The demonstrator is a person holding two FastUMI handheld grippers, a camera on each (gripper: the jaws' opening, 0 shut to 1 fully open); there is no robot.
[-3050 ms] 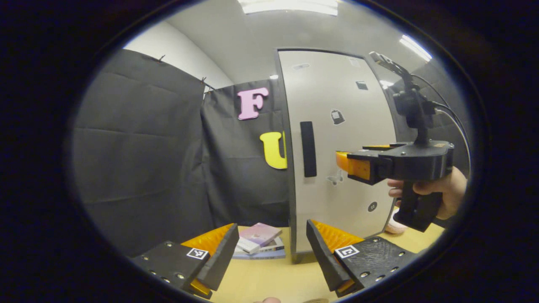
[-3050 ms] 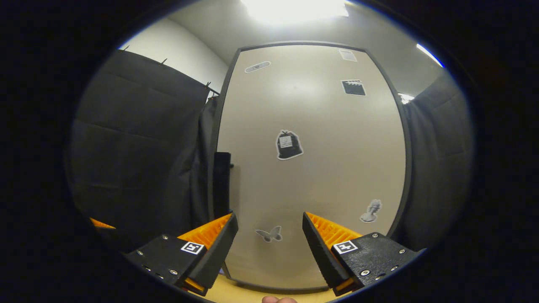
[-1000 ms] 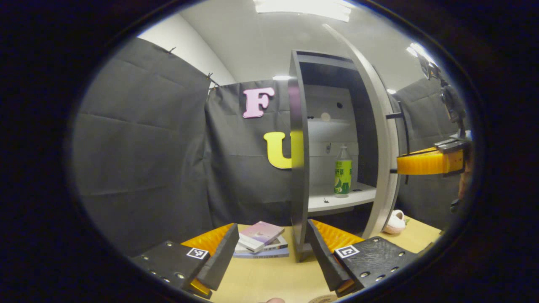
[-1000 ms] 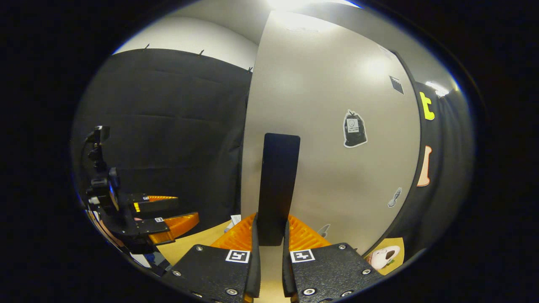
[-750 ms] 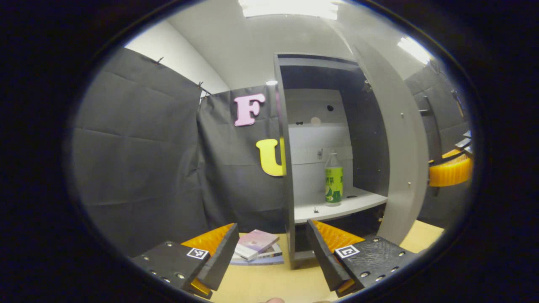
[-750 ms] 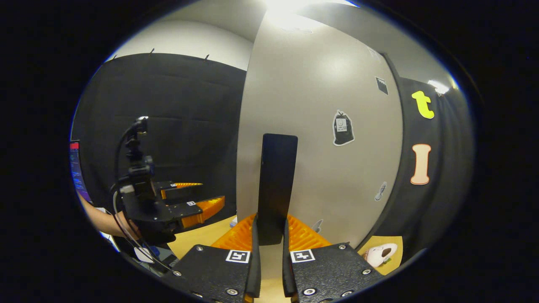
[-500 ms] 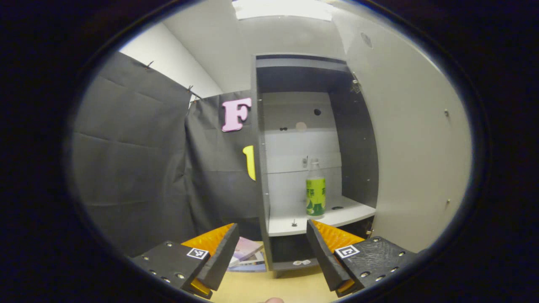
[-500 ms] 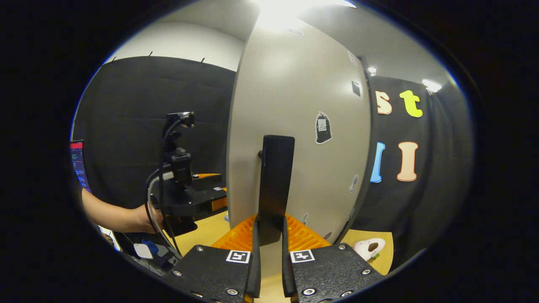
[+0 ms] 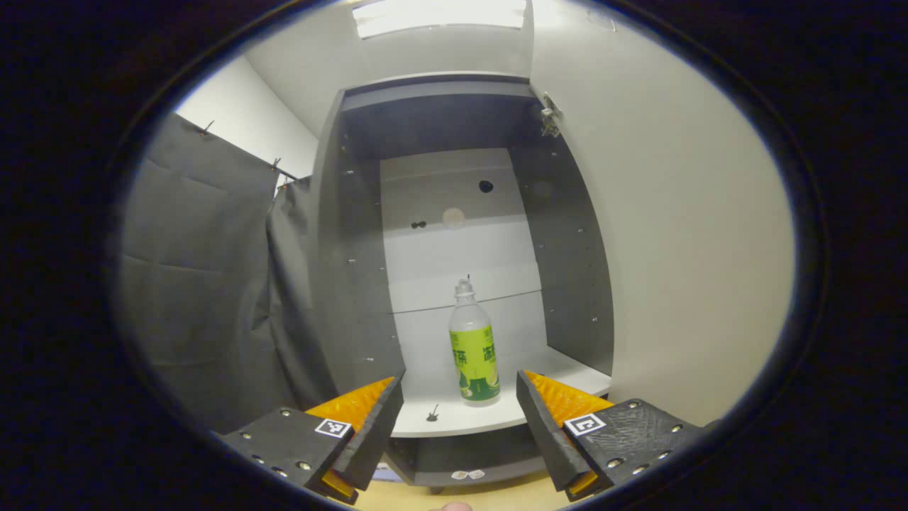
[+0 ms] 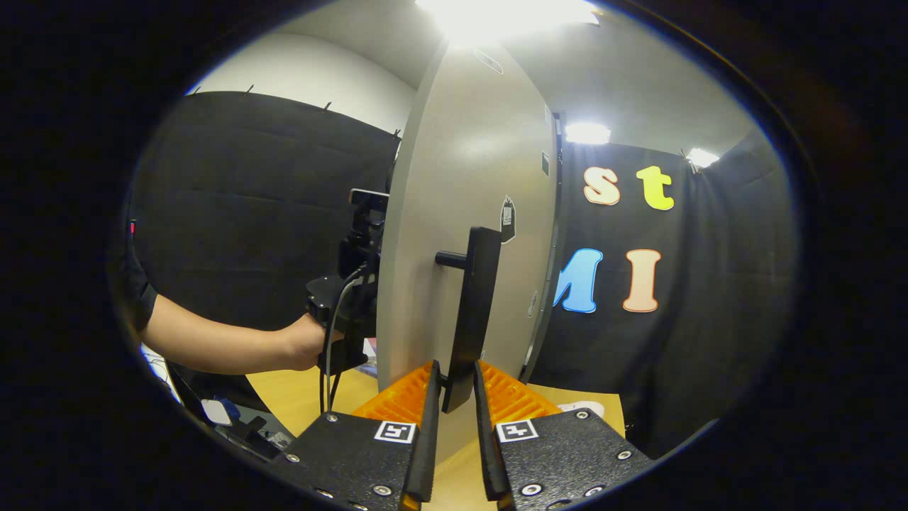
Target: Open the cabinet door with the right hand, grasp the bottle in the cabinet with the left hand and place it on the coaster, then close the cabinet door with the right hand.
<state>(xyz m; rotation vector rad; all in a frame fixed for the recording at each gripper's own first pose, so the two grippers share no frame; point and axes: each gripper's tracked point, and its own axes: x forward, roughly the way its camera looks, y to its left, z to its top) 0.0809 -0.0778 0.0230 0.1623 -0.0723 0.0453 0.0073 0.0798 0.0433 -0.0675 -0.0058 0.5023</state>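
The cabinet stands open on the counter, its dark side walls and pale back panel showing in the left gripper view. The cabinet door is swung wide out; in the left gripper view its pale inner face lies to the right of the opening, with a hinge at the top corner. A white shelf crosses the lower part of the cabinet. The bottle stands upright on that shelf, near the middle, clear with a green label and a pale cap.

The left gripper faces the opening, its jaws spread wide with the bottle seen between them but farther in, not touched. In the right gripper view a hand holds it just beside the door's free edge.

The right gripper has its jaws pinching the lower end of the dark door handle, a flat upright bar.

A small dark speck lies on the shelf, left of the bottle.
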